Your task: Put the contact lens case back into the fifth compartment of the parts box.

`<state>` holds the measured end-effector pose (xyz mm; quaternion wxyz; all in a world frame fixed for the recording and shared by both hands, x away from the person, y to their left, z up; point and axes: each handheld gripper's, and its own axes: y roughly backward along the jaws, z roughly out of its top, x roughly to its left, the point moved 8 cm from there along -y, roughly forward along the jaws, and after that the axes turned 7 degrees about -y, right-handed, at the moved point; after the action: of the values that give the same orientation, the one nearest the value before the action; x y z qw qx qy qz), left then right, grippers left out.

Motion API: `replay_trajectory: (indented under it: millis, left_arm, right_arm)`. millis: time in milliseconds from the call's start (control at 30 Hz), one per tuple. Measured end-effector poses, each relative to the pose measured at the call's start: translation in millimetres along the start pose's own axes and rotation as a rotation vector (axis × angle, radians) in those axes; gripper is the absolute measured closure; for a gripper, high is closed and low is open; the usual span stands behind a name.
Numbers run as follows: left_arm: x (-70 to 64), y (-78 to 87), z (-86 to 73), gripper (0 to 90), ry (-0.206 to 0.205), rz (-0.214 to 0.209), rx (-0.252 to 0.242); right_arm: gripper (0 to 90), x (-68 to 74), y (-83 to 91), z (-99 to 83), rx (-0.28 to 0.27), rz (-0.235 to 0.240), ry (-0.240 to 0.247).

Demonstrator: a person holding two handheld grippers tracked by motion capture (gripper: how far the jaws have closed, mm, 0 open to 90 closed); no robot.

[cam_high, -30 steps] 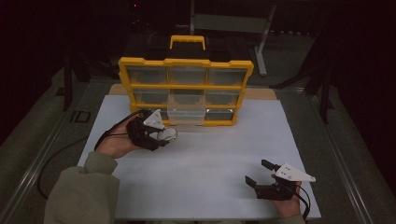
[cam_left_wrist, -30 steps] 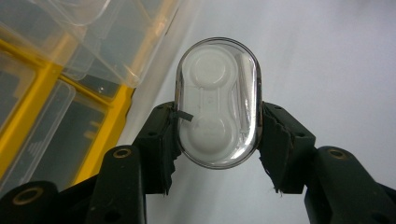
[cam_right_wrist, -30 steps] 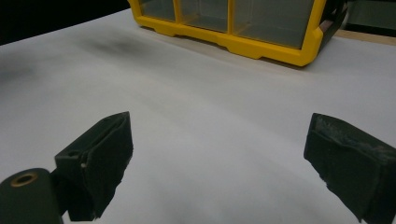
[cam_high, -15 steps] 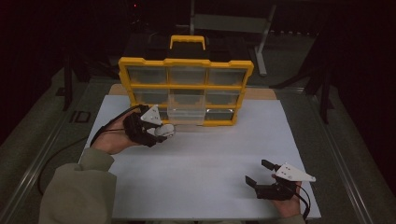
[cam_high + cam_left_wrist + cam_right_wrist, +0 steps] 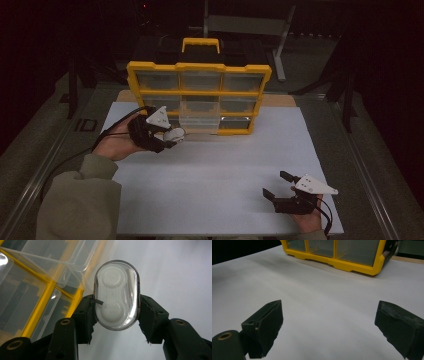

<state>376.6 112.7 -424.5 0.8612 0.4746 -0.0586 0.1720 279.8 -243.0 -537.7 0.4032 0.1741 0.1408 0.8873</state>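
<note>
The right gripper [image 5: 281, 186] is idling near the worktop's [image 5: 215, 175] front edge, jaws spread wide. The left gripper [image 5: 116, 312] is clamping a clear oval case [image 5: 116, 295] across its narrow width, long axis pointing ahead, just beside the pulled-out drawer [image 5: 199, 121] of the yellow organizer [image 5: 200, 95].

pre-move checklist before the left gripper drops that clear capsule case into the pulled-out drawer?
1. Grip: left gripper shut on the clear oval case, jaws on both its long sides. Ok.
2. Target open: clear drawer pulled out of the yellow organizer, middle column. Ok.
3. Drawer contents: cannot tell, walls are see-through and dim.
4. Alignment: in the high view the case sits left of the drawer's front, not over it. Not ok.
5. Right gripper: open, low over the white sheet, well away. Ok.
</note>
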Motion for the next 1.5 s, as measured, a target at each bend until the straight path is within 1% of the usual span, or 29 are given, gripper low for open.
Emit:
replay_trajectory:
  millis: [33,200,300,500,767,833,967,1000,1167,1233,1267,1333,1433,1467,1500]
  left_arm:
    - [1.9,1.7,0.2,49.6,-0.003,0.002,0.006]
    - [5.7,4.6,1.3,49.6,0.000,-0.004,0.002]
    - [8.5,8.1,1.6,49.6,0.006,-0.014,-0.002]
    - [14.1,12.7,1.3,49.6,0.020,-0.015,0.003]
    - [19.1,16.6,4.3,49.6,0.024,-0.018,-0.004]
    - [21.8,17.8,4.6,49.6,0.023,-0.017,0.005]
    - [24.0,19.9,6.8,49.6,0.024,-0.021,0.005]
    - [25.2,20.5,7.2,49.6,0.021,-0.020,0.010]
    - [30.1,22.1,10.2,49.6,0.038,-0.012,0.001]
    - [31.7,22.5,10.3,49.6,0.037,-0.009,0.001]
    - [33.9,23.3,10.9,49.6,0.045,-0.006,0.001]
    - [36.2,24.0,11.2,49.6,0.046,-0.001,0.003]
    - [39.3,24.2,12.3,49.6,0.059,0.008,0.001]
    - [40.7,24.7,12.3,49.6,0.054,0.009,0.004]
    - [41.3,24.4,13.1,49.6,0.062,0.009,-0.003]
  right_arm:
    - [8.0,-0.1,0.0,0.0,0.000,0.000,0.000]
    - [8.0,-0.1,0.1,0.0,-0.001,0.003,-0.001]
    - [8.0,-0.1,0.0,-0.1,0.000,0.003,-0.001]
    - [8.0,-0.3,-0.2,-0.3,0.000,0.004,-0.003]
    - [8.0,-0.3,-0.2,-0.4,-0.001,0.004,-0.005]
    - [8.0,-0.5,-0.2,-0.8,0.000,0.005,-0.006]
    - [8.0,-0.7,-0.4,-0.8,0.001,0.005,-0.008]
    - [8.0,-0.3,-0.6,-0.9,0.002,0.006,-0.007]
    - [8.0,-0.6,-0.4,-0.9,0.002,0.005,-0.007]
    - [8.0,-0.8,-0.4,-0.9,0.002,0.006,-0.008]
    - [8.0,-0.5,-0.4,-0.7,0.001,0.007,-0.006]
    - [8.0,-0.3,-0.5,-0.9,0.003,0.008,-0.006]
    - [8.0,-0.5,-0.4,-0.7,0.001,0.008,-0.004]
    - [8.0,-0.6,-0.3,-0.6,0.001,0.008,-0.006]
    - [8.0,-0.8,-0.4,-0.7,0.001,0.007,-0.006]
